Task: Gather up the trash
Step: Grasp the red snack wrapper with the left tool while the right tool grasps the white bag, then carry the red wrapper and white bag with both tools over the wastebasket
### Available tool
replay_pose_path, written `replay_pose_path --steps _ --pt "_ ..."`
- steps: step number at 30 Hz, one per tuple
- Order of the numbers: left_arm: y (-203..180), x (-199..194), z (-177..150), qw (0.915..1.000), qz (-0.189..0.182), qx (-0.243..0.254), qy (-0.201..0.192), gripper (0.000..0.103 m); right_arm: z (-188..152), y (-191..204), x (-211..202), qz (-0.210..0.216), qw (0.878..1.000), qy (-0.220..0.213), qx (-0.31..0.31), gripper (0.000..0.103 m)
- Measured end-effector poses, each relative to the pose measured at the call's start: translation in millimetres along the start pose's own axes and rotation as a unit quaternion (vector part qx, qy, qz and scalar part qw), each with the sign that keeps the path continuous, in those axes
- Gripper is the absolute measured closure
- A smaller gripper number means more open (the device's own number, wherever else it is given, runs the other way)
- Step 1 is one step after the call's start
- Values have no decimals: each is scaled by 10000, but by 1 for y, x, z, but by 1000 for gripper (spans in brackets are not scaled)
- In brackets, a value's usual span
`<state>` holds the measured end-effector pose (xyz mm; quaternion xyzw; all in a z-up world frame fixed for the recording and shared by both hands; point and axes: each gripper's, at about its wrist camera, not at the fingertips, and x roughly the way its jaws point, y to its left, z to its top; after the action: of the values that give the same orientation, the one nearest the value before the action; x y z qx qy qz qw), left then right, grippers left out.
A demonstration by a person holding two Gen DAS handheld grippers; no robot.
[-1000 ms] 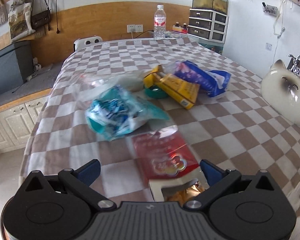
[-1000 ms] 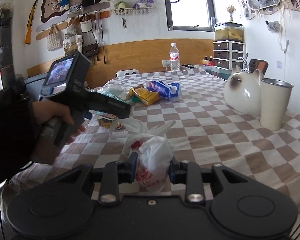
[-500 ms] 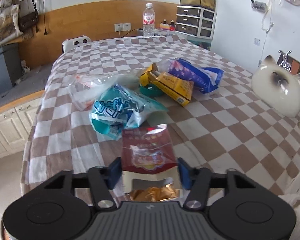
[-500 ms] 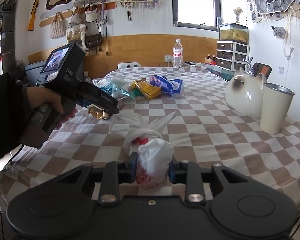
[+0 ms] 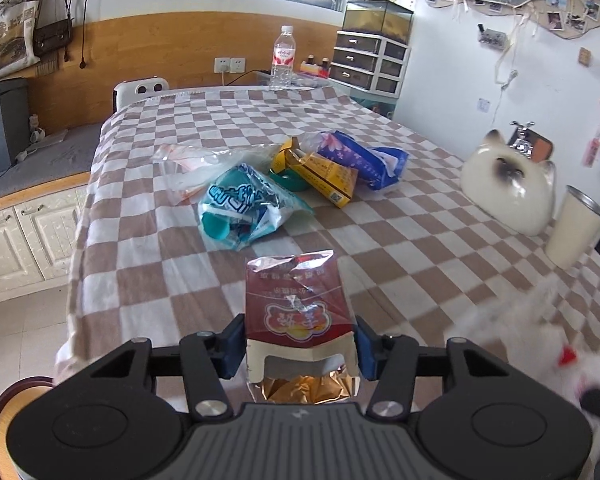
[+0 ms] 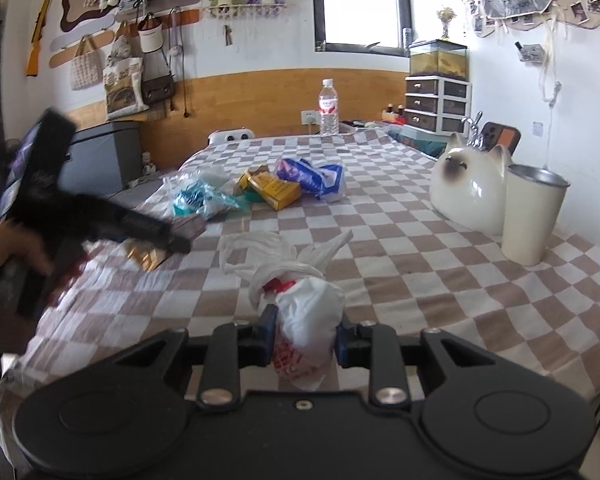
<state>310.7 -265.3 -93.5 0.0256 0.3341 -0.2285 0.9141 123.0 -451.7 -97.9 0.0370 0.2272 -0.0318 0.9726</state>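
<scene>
My left gripper (image 5: 298,344) is shut on a torn red packet (image 5: 296,304) with gold foil at its near end, held just above the checked cloth. More trash lies further back: a teal wrapper (image 5: 244,208), a yellow box (image 5: 328,178), a blue packet (image 5: 360,156) and a clear plastic bag (image 5: 188,168). My right gripper (image 6: 305,336) is shut on a white plastic bag (image 6: 308,308) with red print, whose loose handles rest on the cloth. In the right wrist view the left gripper (image 6: 172,236) is a blur at the left, carrying the red packet (image 6: 146,256).
The checked tablecloth (image 5: 380,240) ends in a drop along its left side. A white cat-shaped jar (image 5: 508,184) and a cream cup (image 5: 576,228) stand at the right. A water bottle (image 5: 284,58) stands at the far end.
The left jaws closed on the red packet and lifted it off the cloth, moving toward the white bag. The right gripper kept still, holding the bag.
</scene>
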Motion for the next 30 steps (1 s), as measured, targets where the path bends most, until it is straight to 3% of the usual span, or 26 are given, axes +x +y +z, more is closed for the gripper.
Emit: replay_pose_path --steps 15,30 --pt "16 -97 -17 9962 228 455 -708 49 28 38 -4 -190 9996 -140 170 75" --pt "76 -167 -25 9879 749 215 -1338 49 65 116 3 53 9993 -363 4 75"
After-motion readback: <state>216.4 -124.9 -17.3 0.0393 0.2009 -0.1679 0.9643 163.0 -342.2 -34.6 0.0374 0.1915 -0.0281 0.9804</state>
